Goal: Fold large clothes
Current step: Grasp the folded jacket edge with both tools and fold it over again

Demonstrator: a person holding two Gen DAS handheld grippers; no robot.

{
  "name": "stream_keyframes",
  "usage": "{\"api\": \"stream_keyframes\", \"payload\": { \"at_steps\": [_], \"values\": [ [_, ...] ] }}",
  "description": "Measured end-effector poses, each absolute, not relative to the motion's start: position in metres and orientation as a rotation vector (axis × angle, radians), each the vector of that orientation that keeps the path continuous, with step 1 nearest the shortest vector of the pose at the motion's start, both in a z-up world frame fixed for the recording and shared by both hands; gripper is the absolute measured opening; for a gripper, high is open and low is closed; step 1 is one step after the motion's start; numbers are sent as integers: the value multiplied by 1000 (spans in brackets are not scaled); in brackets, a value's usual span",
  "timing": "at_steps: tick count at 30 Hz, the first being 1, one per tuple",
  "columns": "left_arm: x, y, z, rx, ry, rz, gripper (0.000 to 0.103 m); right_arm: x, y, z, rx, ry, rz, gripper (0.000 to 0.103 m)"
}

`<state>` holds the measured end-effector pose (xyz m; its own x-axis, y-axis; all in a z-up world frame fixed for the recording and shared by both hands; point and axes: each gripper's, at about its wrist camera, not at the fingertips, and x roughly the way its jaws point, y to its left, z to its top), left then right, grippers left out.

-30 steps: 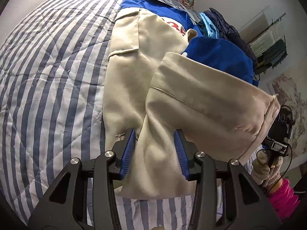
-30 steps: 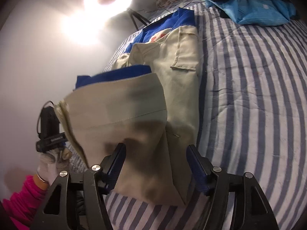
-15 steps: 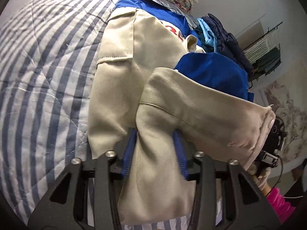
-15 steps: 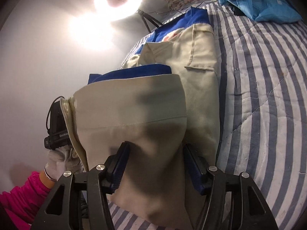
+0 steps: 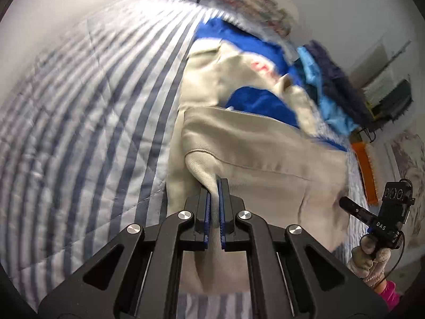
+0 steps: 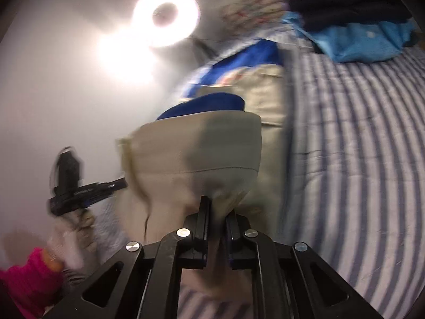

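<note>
On left-wrist view: striped bed quilt (image 5: 87, 122) underneath; blue and navy clothes pile (image 5: 332, 93) beyond, right tongs (image 5: 342, 202) at garment's far edge. Beige trousers (image 5: 255, 156) lie on bed over blue garment (image 5: 260, 103), blurred. Left tongs (image 5: 216, 199) just closed, pinching beige fold.

Right-wrist view: ring light (image 6: 166, 16) glaring, gloved hand (image 6: 77, 228) with pink sleeve at left. Right tongs just closed, clamped on beige hem.

Ring light (image 6: 166, 17) glares on wall; both fisheye views motion-blurred, edges dark
</note>
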<state>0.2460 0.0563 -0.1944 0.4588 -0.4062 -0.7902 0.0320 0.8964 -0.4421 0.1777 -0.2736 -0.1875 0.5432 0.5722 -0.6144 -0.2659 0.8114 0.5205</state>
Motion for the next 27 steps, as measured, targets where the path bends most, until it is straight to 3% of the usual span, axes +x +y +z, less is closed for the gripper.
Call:
{"api": "stream_keyframes", "payload": {
  "at_steps": [6,7,9,16,25,27],
  "values": [
    [250,55,-197,-371,1024,-264,12,191,-265,-199,326,902,444,9],
    [248,57,-193,-369,1018,-262,14,190,-267,-199,327,900,443,11],
    [245,63,-182,-353,995,-254,15,185,-273,-195,329,892,425,28],
    [224,80,-155,-393,973,-297,15,149,-265,-156,196,764,404,28],
    [238,13,-162,-174,943,-340,16,165,-200,-159,-59,757,440,28],
    [252,7,-171,-144,952,-320,16,174,-190,-160,-101,751,430,33]
  ]
}}
